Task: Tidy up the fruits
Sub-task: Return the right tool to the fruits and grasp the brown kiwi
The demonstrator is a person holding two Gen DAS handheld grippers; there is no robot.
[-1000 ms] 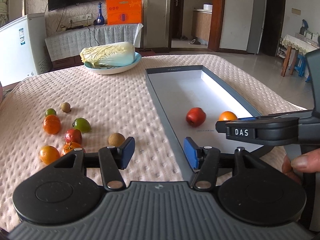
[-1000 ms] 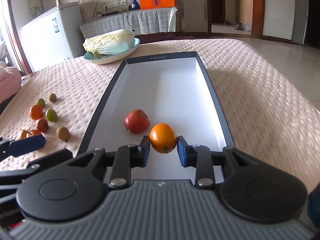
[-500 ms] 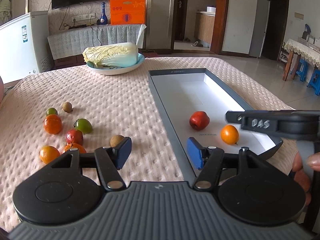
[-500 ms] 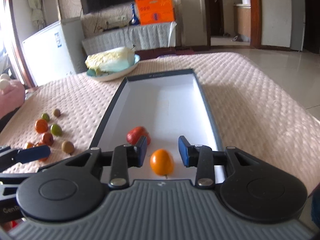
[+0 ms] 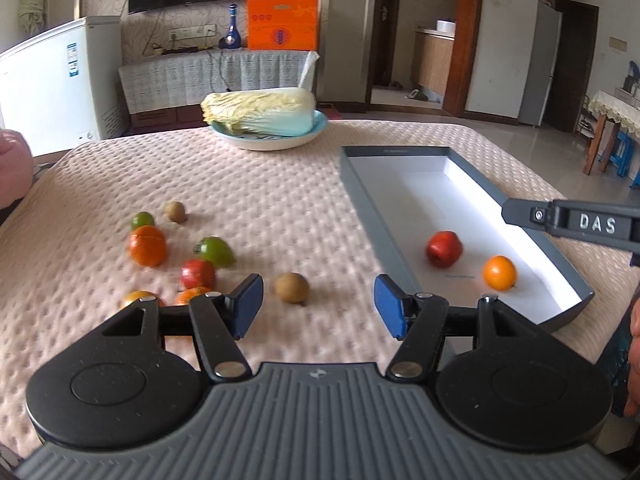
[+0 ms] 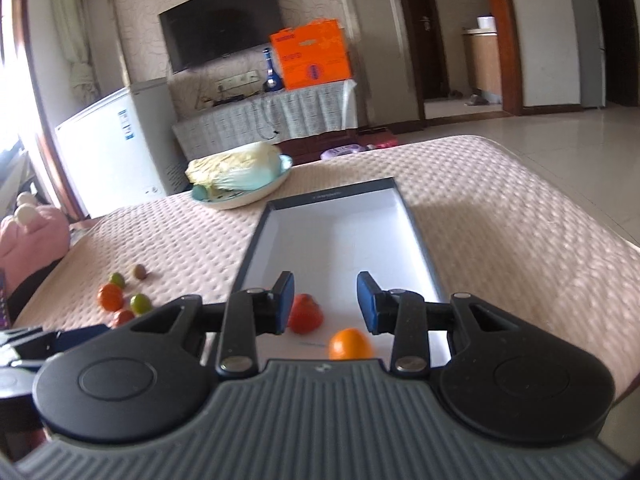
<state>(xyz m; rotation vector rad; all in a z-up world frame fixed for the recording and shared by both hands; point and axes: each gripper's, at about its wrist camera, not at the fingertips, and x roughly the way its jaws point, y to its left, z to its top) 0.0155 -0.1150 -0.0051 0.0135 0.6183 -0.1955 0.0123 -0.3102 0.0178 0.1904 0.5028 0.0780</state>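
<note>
Across the frame's lower half, pink quilted cloth (image 5: 280, 200); TV (image 6: 220, 36) upper centre. Grey tray (image 5: 362, 204) at right holds apple (image 5: 444, 249) and orange (image 5: 499, 272). My right gripper (image 6: 325, 304) has released the orange and pulled back; left gripper (image 5: 318, 306) spread wide, now facing kiwi (image 5: 292, 288).

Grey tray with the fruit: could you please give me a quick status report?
Left claw and right claw open, empty. Red apple and round orange in grey tray. Brown kiwi ahead, unobstructed.
</note>
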